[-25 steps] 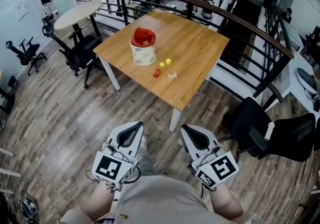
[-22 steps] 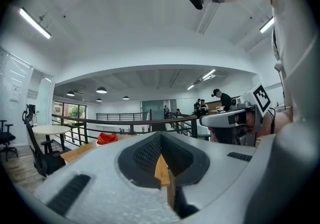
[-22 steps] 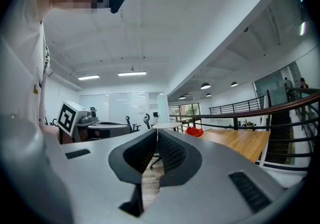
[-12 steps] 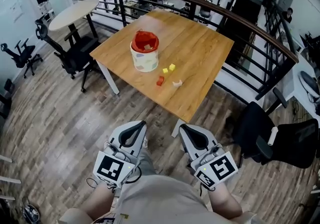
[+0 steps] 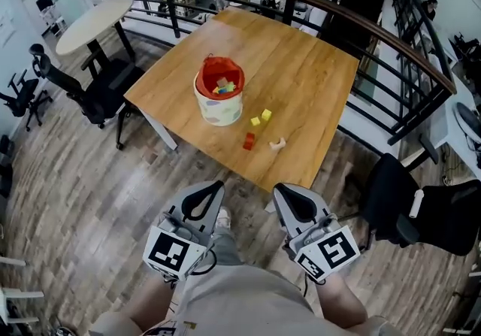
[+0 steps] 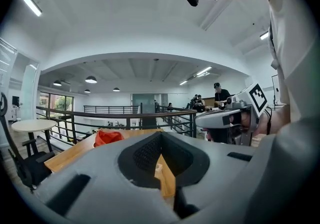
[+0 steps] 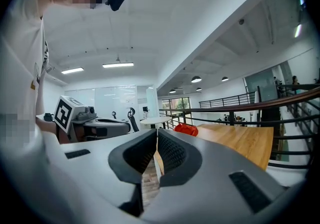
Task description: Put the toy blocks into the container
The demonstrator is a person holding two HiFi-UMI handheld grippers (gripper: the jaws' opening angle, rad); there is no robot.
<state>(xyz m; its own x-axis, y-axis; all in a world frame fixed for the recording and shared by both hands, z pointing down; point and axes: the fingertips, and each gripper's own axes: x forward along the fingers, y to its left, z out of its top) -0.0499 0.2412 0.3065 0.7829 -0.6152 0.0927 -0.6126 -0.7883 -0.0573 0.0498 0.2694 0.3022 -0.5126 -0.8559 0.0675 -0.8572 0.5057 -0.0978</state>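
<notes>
Counter (image 5: 316, 86): a square wooden top is seen corner-on, with a dark railing (image 5: 391, 34) running behind its far edges.
Container (image 5: 219, 107): a pale bucket with a red lining is stood upright near the counter's near edge, toward its left corner.
Blocks in container (image 5: 222, 87): a few coloured toy blocks are seen lying inside, on the red lining.
Yellow block (image 5: 266, 114): it is found loose on the counter just beside the container, on the side toward the near corner.
Smaller yellow block (image 5: 255, 122): it is placed close beside the yellow block, apart from the container wall.
Red block (image 5: 249, 140): it is laid closer to the near edge than both yellow ones.
Pale curved block (image 5: 276, 144): it is laid beside the red block, equally close to the near edge.
Left gripper (image 6: 160, 134): its jaws are seen pressed together at the tips with nothing held; it is pointed level at the counter, short of the near edge, over the wooden floor (image 5: 90, 177).
Right gripper (image 7: 157, 132): its jaws are likewise closed and empty; it is held alongside the left one, off the counter.
</notes>
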